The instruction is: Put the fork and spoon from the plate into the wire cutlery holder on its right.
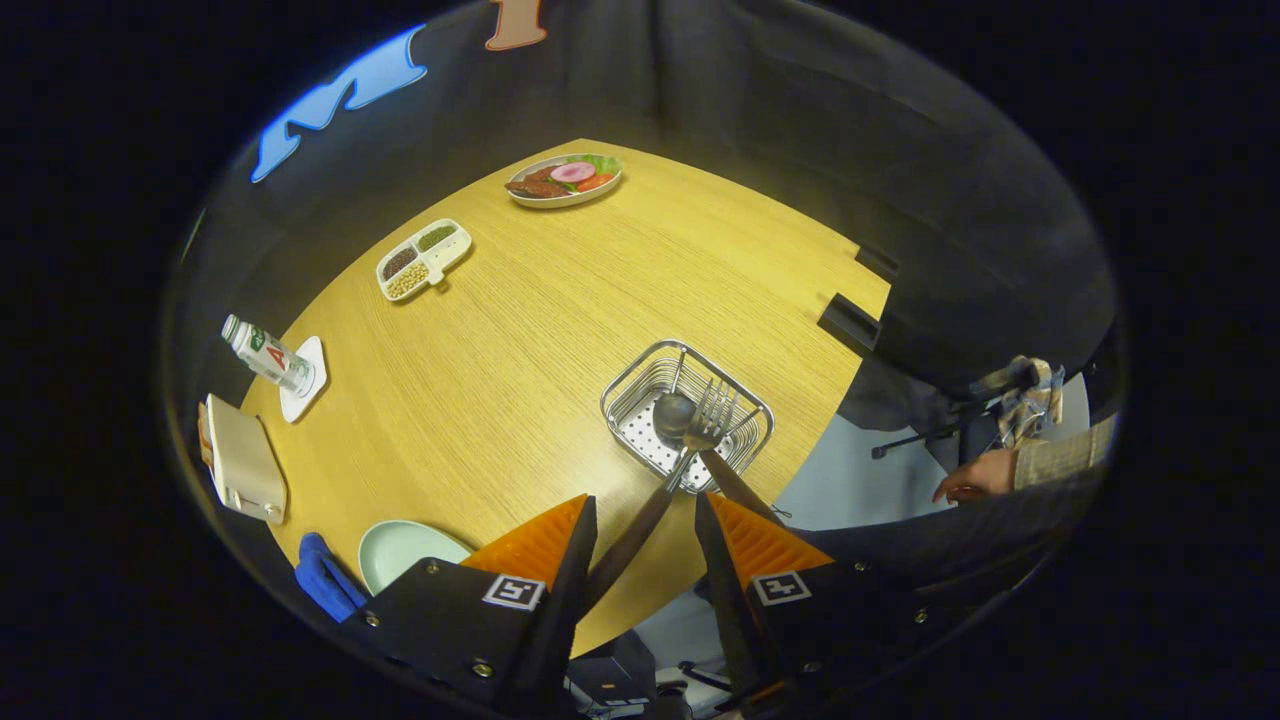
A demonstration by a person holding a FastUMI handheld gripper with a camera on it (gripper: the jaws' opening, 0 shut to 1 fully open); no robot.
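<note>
- fork [708, 428] and spoon [672, 416] are already heads-down in the wire holder [640, 382], right of the plate [395, 548]
- stiff, slick metal, so I'd grab mid-handle
- gripper [645, 520] looks open, fingers not touching either handle

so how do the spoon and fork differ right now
The spoon has a rounded bowl, while the fork ends in splayed tines. The spoon's handle runs back between the gripper fingers, which stand apart; the fork's handle passes by the right finger. The spoon's head looks darker, the fork's catches more light. Both heads sit over the wire cutlery holder, handles angled back toward the fingers.
</note>
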